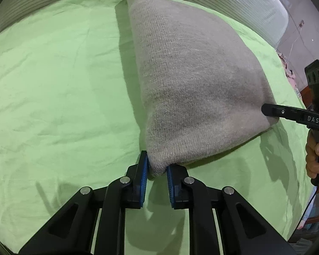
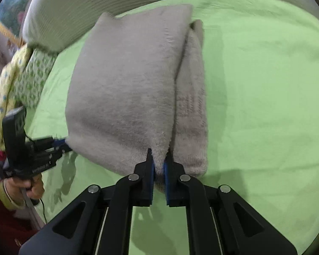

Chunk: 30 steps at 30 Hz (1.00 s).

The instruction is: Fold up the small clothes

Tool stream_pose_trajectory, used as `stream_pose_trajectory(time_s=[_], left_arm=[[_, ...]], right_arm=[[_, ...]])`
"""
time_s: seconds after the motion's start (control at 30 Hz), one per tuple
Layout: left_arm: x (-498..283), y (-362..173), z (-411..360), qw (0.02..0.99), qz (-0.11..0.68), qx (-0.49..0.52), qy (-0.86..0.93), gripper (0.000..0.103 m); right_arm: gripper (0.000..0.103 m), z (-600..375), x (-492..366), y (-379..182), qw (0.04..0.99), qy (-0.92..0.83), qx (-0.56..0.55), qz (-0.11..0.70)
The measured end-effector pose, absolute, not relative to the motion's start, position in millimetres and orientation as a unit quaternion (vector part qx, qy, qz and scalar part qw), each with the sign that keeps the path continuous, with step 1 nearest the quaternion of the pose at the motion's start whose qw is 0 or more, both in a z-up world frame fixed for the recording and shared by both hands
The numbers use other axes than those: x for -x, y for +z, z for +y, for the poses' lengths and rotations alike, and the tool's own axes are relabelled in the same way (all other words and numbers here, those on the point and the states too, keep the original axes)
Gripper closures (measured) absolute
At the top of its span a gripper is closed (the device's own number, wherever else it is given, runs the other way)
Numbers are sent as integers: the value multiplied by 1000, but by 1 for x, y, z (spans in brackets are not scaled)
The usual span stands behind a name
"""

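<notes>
A grey knit garment is lifted off the green sheet, stretched between both grippers. My left gripper is shut on its near left corner. My right gripper is shut on the other near corner; it shows in the left wrist view at the garment's right edge. In the right wrist view the garment hangs folded, with a narrower flap on its right side. The left gripper shows there at the garment's left corner.
A striped grey-white headboard or cushion runs along the far edge of the bed. A yellow-green patterned cloth lies at the left edge in the right wrist view. Hands hold both gripper handles.
</notes>
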<state>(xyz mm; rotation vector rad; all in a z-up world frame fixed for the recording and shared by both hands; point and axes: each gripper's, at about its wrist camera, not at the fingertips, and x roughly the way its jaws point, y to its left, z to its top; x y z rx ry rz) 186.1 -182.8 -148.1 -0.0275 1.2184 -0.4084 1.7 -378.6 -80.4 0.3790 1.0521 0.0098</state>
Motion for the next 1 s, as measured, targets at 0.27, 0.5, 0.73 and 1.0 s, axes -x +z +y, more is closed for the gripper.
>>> stream_pose_trajectory(time_s=[0.27,0.5,0.73,1.0], left_arm=[[-177,-134,-173,787,583,13,-203,79],[-175,-94,-151,802,557,57,-207,44],[-215,-81,-151,798,555,140,-190,36],[-250,-88,-168,797,556,161,-175,30]], right_arm=[[78,-387,10,-66,849,-50,-163,501],[47,-384,2,-38,869,-89,-174,455],[32,-386,-41,-41,877,-84,-204,427],[31,-401,-70,-51,874,-80,-238,417]])
